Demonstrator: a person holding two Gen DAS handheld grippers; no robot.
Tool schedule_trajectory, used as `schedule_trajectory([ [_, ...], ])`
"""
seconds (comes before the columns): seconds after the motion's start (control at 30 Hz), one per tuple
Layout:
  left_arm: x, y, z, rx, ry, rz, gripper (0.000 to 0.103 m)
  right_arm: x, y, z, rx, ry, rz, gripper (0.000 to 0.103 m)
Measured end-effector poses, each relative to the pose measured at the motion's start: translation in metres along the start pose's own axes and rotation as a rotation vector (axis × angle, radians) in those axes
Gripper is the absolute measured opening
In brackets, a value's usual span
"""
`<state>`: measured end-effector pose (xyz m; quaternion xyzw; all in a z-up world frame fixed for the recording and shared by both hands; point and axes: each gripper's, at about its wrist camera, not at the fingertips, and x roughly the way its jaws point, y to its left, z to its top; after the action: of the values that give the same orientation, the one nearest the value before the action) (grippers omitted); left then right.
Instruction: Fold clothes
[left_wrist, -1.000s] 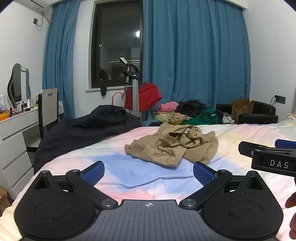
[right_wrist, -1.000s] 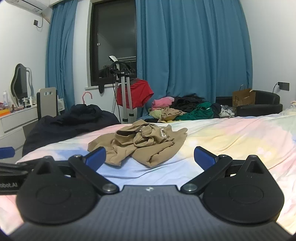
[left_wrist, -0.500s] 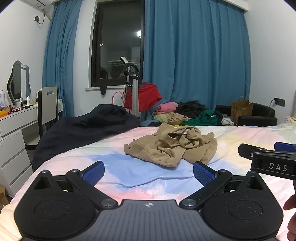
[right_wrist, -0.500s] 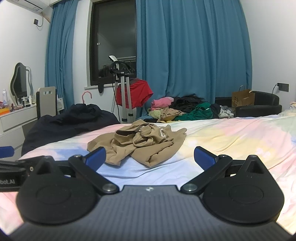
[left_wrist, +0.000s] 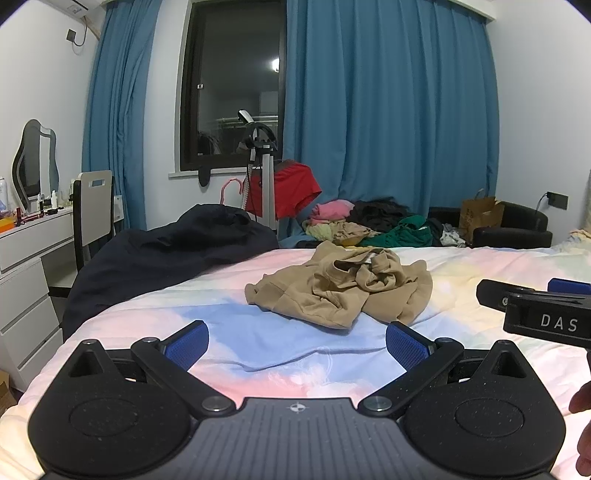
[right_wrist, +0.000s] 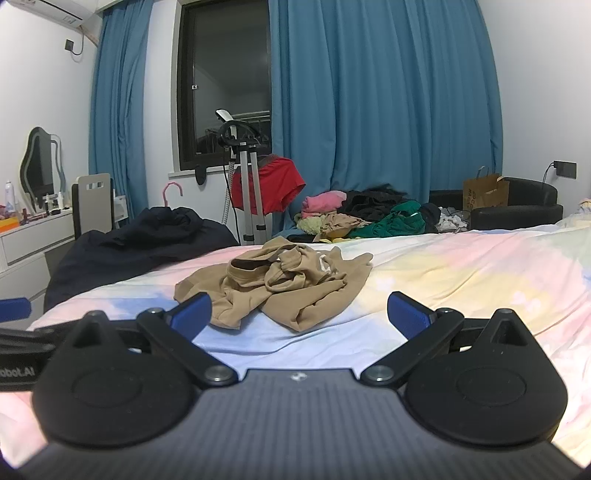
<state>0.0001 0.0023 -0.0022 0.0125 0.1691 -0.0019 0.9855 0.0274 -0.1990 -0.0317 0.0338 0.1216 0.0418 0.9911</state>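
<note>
1. Bed: one, pastel tie-dye sheet, fills the lower half of both your wrist views. Everything below is placed relative to it.
2. Curtains: two blue panels behind the bed, one on each side of one dark window.
3. Dark bedding heap: one, slumped over the bed's left edge, well apart from the garment.
4. Clothes pile: one mixed heap beyond the bed's far edge; pink, green, black and yellow pieces are visible, exact count not readable.
5. Black armchair: one, past the bed's far right, with one brown paper bag on it.
6. Stand: one, beyond the bed's far edge, red garment draped on it.
7. White dresser: one, left of the bed, with one chair and one mirror by it.
8. Tan garment: one, crumpled mid-bed, unfolded. Nothing lies between it and your grippers.
9. Left gripper: jaws spread wide, empty, above the bed's near edge, short of the garment.
10. Right gripper: jaws spread wide, empty; its left pad overlaps the garment's near edge in view, contact not discernible.
</note>
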Motion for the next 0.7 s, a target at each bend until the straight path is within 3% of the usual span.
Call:
schedule_trajectory([
  [0.37,0.023,0.000,-0.003,-0.002,0.022,0.014,0.103,-0.010,-0.011,0.015,0.026,-0.021,-0.009,0.103],
  [0.53,0.087,-0.004,0.012,-0.051,0.112,-0.012,0.103,-0.014,-0.034,0.026,0.062,-0.044,-0.039,0.103],
  [0.7,0.176,-0.009,0.031,-0.118,0.146,-0.024,0.103,0.003,-0.060,0.025,0.105,-0.033,-0.077,0.103],
])
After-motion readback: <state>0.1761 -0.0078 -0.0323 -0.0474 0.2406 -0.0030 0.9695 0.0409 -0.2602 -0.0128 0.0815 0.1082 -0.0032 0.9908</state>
